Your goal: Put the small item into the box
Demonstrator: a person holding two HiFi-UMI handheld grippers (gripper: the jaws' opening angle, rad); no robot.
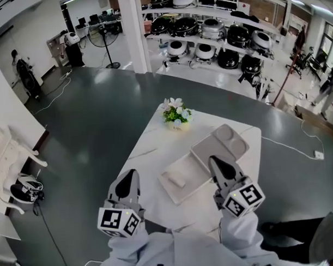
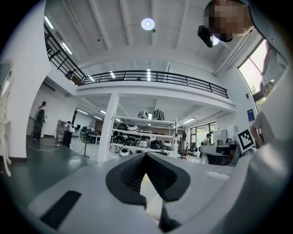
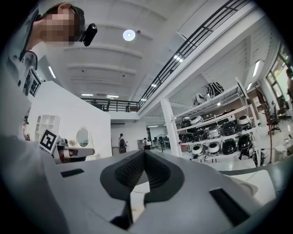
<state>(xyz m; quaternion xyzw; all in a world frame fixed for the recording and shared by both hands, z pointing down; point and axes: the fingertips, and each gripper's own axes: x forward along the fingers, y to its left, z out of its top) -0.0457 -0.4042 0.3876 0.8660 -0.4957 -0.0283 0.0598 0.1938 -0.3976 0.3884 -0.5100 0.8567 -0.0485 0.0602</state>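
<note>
On the surface point(image 1: 148, 152), the small item point(image 1: 177, 181) seems to lie inside the open box point(image 1: 196, 172), so the left tool point(image 1: 126, 184) and right tool point(image 1: 222, 168), both clenched empty, should avoid nudging it.

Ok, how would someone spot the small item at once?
Find the white table on the dark floor, then the open white box on it. The small item is the pale block lying in the box's nearer half, the only loose thing there; the flowers stand at the table's far edge.
</note>
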